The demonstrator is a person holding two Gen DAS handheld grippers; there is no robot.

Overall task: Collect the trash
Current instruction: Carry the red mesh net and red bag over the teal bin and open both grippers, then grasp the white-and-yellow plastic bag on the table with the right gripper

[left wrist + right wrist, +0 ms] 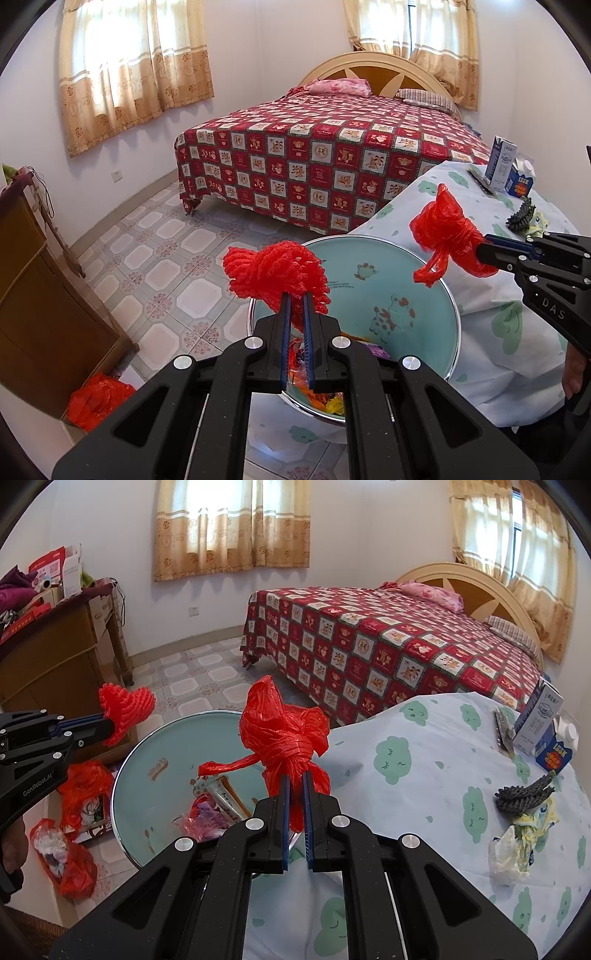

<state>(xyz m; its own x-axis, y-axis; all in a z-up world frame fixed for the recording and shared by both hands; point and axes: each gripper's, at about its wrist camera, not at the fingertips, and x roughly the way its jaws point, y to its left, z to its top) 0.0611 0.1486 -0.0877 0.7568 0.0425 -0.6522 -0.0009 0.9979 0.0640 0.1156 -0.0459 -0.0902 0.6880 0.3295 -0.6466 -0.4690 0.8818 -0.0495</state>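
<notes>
A red foam net (275, 275) is being pinched between the closed jaws of the left hand-held gripper (296, 295), which is hanging just above the near rim of a round pale-green basin (388, 280); the net is bunching up past the fingertips and hiding part of the basin's edge in the left wrist view. Beside it, a knotted red plastic bag (288, 738) is sitting clamped in the shut jaws of the right hand-held gripper (296, 775), also over the basin, with a loose twisted tail of the bag drooping to the left. Down in the basin, a few wrappers and bits of coloured trash (218, 805) are lying against its bottom. The basin is touching the edge of a worktop covered with a white cloth printed with green clouds (424, 775). On that cloth, well apart from the basin, a crumpled pale wrapper (513, 845) and a dark ridged piece (524, 794) are lying together, and a milk carton (539, 716) is standing upright next to a smaller blue box (556, 751). On the tiled floor left of the basin, more red bags (74, 834) are lying near a wooden cabinet (55, 657). Behind everything, a bed with a red checked cover (325, 155) is filling the middle of the room.
</notes>
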